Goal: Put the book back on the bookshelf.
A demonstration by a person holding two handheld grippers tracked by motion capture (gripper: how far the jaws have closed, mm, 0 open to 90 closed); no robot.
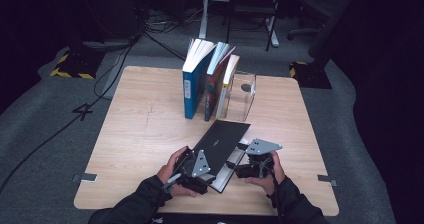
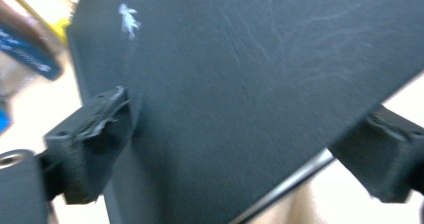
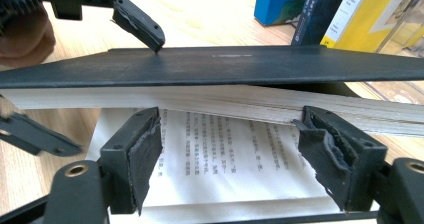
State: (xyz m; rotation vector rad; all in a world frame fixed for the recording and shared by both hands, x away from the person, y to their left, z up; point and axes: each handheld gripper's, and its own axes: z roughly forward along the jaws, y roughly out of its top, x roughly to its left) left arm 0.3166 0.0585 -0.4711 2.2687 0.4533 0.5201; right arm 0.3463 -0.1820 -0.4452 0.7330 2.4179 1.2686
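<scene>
A black-covered book [image 1: 223, 140] lies slanted on the wooden table [image 1: 145, 134], near the front. Its cover [image 3: 225, 66] and a thick block of pages [image 3: 210, 101] are raised, and a printed page [image 3: 225, 154] lies flat beneath. My right gripper [image 3: 230, 149] is open, its jaws under the raised block and above the printed page. My left gripper [image 2: 240, 149] straddles the raised part from the book's other side with its jaws wide apart. One of its fingertips [image 3: 145, 31] rests on top of the cover, and the other finger [image 3: 45, 136] hangs below, apart from the pages.
Three books stand upright at the table's middle back, led by a blue one [image 1: 192, 91], and lean against a clear acrylic stand [image 1: 241, 96]. Bare wood lies to the left and right. Chairs and cables sit on the floor beyond the table.
</scene>
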